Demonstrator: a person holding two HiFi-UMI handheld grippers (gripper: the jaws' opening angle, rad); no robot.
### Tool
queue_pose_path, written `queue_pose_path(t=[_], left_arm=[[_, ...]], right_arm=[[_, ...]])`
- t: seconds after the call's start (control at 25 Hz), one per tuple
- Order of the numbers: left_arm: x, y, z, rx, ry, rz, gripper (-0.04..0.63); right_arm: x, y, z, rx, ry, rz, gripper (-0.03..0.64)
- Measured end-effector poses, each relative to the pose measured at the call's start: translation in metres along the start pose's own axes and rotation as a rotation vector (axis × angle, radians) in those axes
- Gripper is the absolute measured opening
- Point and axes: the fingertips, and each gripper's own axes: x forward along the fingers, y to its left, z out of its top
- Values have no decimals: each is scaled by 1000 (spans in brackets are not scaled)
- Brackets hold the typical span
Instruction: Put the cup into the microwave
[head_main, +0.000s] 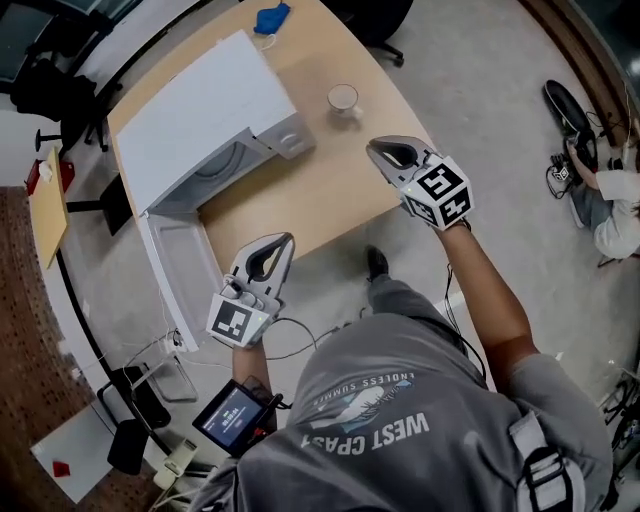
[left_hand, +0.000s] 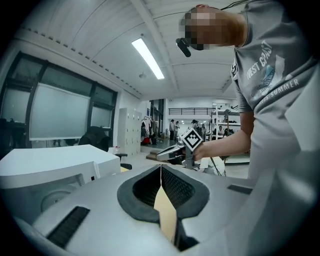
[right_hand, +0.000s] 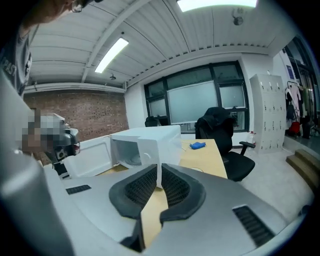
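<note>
One table is carrying one microwave, one cup and one blue object.

1. Microwave: it is standing on the left part of the table. Its single door is hanging fully open, reaching toward the near side past the table edge. The cavity is facing the near right.
2. Cup: it is standing upright on the table top, to the right of the microwave and just beside the right edge. It is sitting outside the microwave and well apart from both grippers.
3. Blue object: it is lying at the far end of the table, beyond the microwave.

Two grippers are showing, one in each of the person's hands.

- Left gripper: it is hovering at the near edge of the table, just right of the open door. Its two jaws are pressing together at the tips, with nothing between them.
- Right gripper: it is hovering above the near right part of the table, nearer than the cup. Its two jaws are likewise closing tip to tip, gripping nothing.

One small lit screen is sitting low at the near left. One other person is sitting on the floor at the far right.
</note>
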Motion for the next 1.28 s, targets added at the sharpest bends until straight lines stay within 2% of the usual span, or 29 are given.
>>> queue_pose_path(t=[0.24,0.32,0.4,0.6,0.76,0.84,0.92,1.08,1.28], left_arm=[[9,19,-21,-47,59,35,23],[11,22,-27,-59,73,47,23],[13,24,-33,-73,87,57,23],[9,25,-48,-115,136,87,23],[6,25,-61,-89,217,80,23],[9,24,-63,-93,238,82,23],[11,26,-57,-111,212,96,23],[10,28,-57,-130,206,107,23],[8,29,-48,-108,119,100,23]], right_arm=[[70,-71,-53,38,108,-70,31],[91,-92,-74,46,150,-91,100],[111,-109,-93,56,189,-106,123],[148,-129,-135,38,284,-111,124],[165,-135,-151,-32,333,-111,126],[167,-140,-152,-71,340,-117,80],[168,-142,-147,-72,325,-124,74],[167,-138,-133,-18,252,-114,71],[154,-123,-127,57,199,-104,69]])
